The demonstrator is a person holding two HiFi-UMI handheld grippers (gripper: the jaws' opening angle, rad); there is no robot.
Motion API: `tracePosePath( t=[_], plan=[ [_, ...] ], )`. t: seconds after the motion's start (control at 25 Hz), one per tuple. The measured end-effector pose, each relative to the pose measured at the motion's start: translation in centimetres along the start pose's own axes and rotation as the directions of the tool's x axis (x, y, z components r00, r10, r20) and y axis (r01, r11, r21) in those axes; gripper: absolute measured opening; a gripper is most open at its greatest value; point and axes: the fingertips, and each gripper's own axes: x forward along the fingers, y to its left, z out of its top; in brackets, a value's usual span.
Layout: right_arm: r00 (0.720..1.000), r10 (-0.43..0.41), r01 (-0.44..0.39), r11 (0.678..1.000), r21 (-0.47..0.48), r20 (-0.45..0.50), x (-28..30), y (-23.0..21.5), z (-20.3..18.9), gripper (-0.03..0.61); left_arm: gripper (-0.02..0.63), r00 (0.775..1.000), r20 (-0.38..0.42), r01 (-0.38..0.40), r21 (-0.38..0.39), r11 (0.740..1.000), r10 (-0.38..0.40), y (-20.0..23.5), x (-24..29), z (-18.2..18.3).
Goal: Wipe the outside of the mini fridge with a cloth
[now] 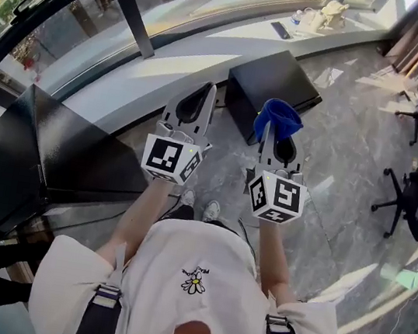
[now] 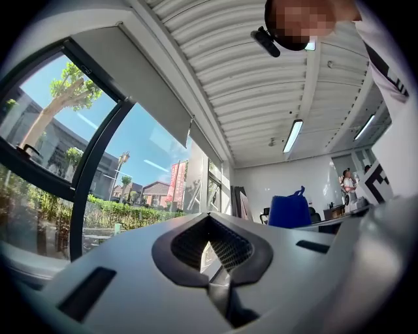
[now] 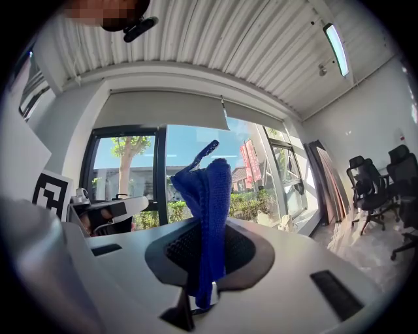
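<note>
The mini fridge (image 1: pixel 272 90) is a low black box on the grey floor below the window ledge, beyond both grippers. I hold both grippers up in front of my chest, pointing away. My right gripper (image 1: pixel 276 134) is shut on a blue cloth (image 1: pixel 278 118), which bunches above its jaws. In the right gripper view the cloth (image 3: pixel 208 196) stands up from between the jaws of that gripper (image 3: pixel 208 229). My left gripper (image 1: pixel 207 91) is shut with nothing in it. The left gripper view shows its own gripper (image 2: pixel 210 225) with the cloth (image 2: pixel 289 210) off to the right.
A large black cabinet (image 1: pixel 47 148) stands at my left. A long white window ledge (image 1: pixel 172 54) runs behind the fridge, with small items (image 1: pixel 319 15) at its far end. Black office chairs (image 1: pixel 417 195) stand at the right. My shoes (image 1: pixel 199 204) are on marble-patterned floor.
</note>
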Motion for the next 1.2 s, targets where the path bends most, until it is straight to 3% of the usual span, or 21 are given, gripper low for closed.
tracePosePath(
  t=[0.24, 0.4, 0.56, 0.8, 0.96, 1.08, 1.2],
  plan=[
    [1.0, -0.019, 0.019, 1.0, 0.008, -0.001, 2.8, -0.5, -0.4, 0.061, 0.005, 1.0, -0.016, 0.012, -0.036, 0.999, -0.012, 1.6, 2.3, -1.4],
    [0.999, -0.033, 0.033, 0.999, 0.012, 0.006, 5.8, -1.2, -3.4, 0.061, 0.005, 0.999, -0.039, 0.016, -0.041, 0.999, -0.017, 3.5, 4.7, -5.8],
    [0.997, -0.068, 0.067, 0.997, 0.034, 0.031, 9.8, -4.0, -11.6, 0.061, 0.005, 0.998, -0.062, -0.008, -0.094, 0.996, 0.002, 6.1, 7.5, -15.7],
    [0.997, -0.041, 0.04, 0.999, 0.014, 0.065, 17.0, -6.8, -31.5, 0.061, 0.005, 0.999, -0.028, -0.031, -0.094, 0.995, 0.029, 10.8, 8.7, -36.2],
    [0.991, -0.046, 0.043, 0.999, 0.021, 0.126, 20.8, -8.6, -42.5, 0.061, 0.005, 1.0, -0.003, -0.025, -0.079, 0.997, 0.024, 13.3, 9.7, -48.6],
    [0.987, -0.054, 0.05, 0.998, 0.026, 0.15, 22.3, -9.3, -48.4, 0.061, 0.005, 1.0, 0.008, 0.002, -0.072, 0.997, -0.002, 13.8, 9.9, -55.4],
    [0.988, -0.047, 0.043, 0.999, 0.03, 0.15, 23.8, -9.3, -51.9, 0.061, 0.005, 0.999, 0.033, 0.031, -0.09, 0.995, -0.029, 14.4, 10.4, -59.4]
  ],
)
